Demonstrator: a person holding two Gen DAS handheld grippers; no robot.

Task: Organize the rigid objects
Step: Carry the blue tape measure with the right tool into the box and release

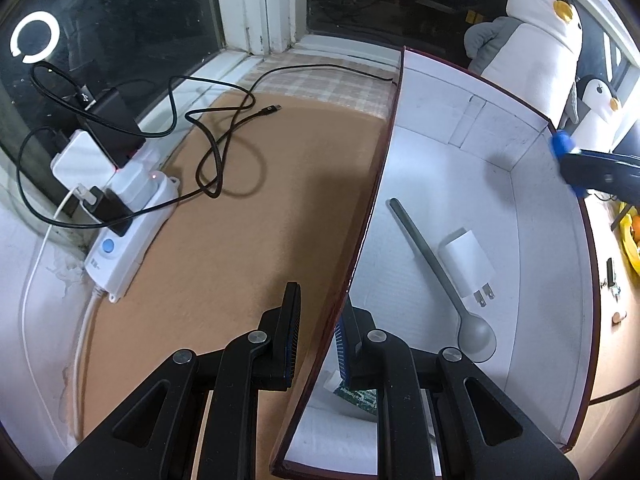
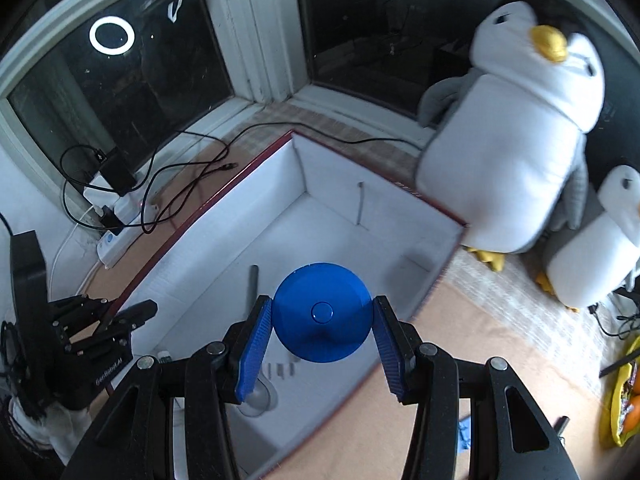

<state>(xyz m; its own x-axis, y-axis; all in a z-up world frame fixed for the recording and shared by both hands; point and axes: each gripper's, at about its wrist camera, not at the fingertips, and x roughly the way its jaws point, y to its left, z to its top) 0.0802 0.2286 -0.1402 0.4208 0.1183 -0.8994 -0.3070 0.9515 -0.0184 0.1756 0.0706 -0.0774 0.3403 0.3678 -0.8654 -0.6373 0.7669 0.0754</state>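
Over the white box, the right gripper is carrying a blue disc, jaws clamped on its rim at 9 and 3 o'clock. The disc is hanging above the box floor, not resting on it. At the box's left wall, the left gripper is straddling the dark red edge, one finger outside over the brown mat, one inside; the jaws are close on the wall, but whether they are actually pinching it cannot be told. It is probably steadying the box.

Already lying in the box: a grey spoon and, just beside it at 3 o'clock, a white plug adapter.

Judged step: placing the disc, mid-task. The next move calls for lowering the disc onto bare floor toward 12 o'clock, clear of the spoon and adapter, then opening the jaws. Main risk: dropping it onto the spoon handle.
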